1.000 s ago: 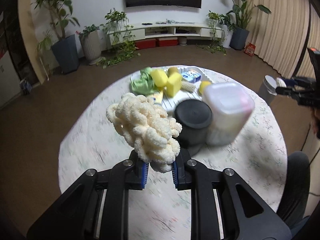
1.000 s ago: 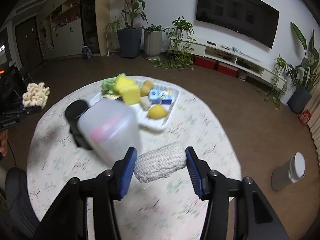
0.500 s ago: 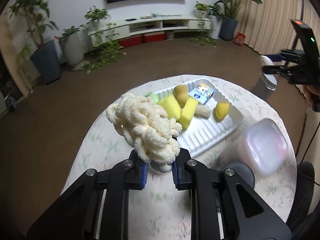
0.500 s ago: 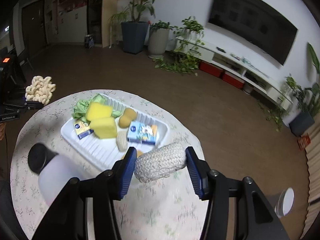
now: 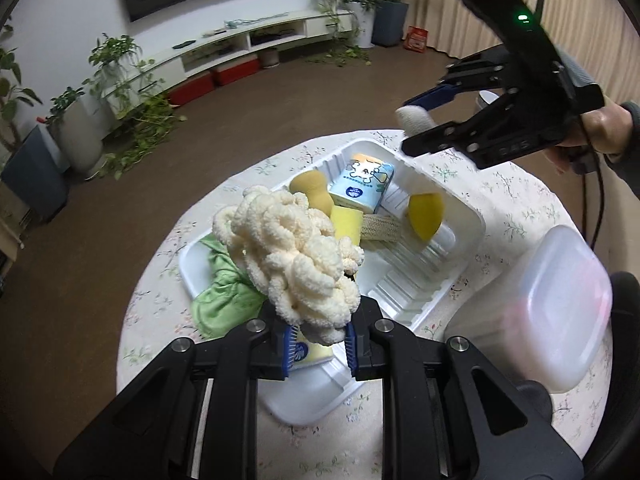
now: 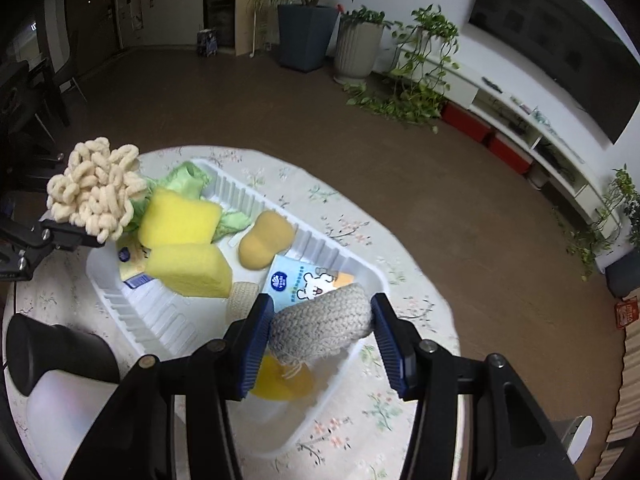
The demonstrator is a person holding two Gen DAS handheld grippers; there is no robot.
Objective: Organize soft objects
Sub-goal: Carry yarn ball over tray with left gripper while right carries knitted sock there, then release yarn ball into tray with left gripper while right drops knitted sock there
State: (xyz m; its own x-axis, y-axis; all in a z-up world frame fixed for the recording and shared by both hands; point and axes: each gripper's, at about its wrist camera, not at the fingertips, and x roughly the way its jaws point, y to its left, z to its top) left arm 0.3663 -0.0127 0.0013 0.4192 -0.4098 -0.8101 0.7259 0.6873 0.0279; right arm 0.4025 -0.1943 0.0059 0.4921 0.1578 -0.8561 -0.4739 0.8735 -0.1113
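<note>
Left gripper [image 5: 318, 344] pinched on cream chenille scrubber [image 5: 292, 256] at its base, held above near end of white tray [image 5: 464, 264]. Right gripper [image 6: 320, 332] clamped across ends of grey knitted pad [image 6: 320, 322], over tray's far corner. Both judged light, squashy, non-fragile; loops likely to snag, so grip the dense core, not loose loops

Black left gripper [image 5: 318, 344], right gripper [image 6: 322, 330]: blue pads, silver screws.

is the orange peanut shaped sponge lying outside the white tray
No, the orange sponge lies inside the white tray, between the yellow sponges and the tissue pack.
</note>
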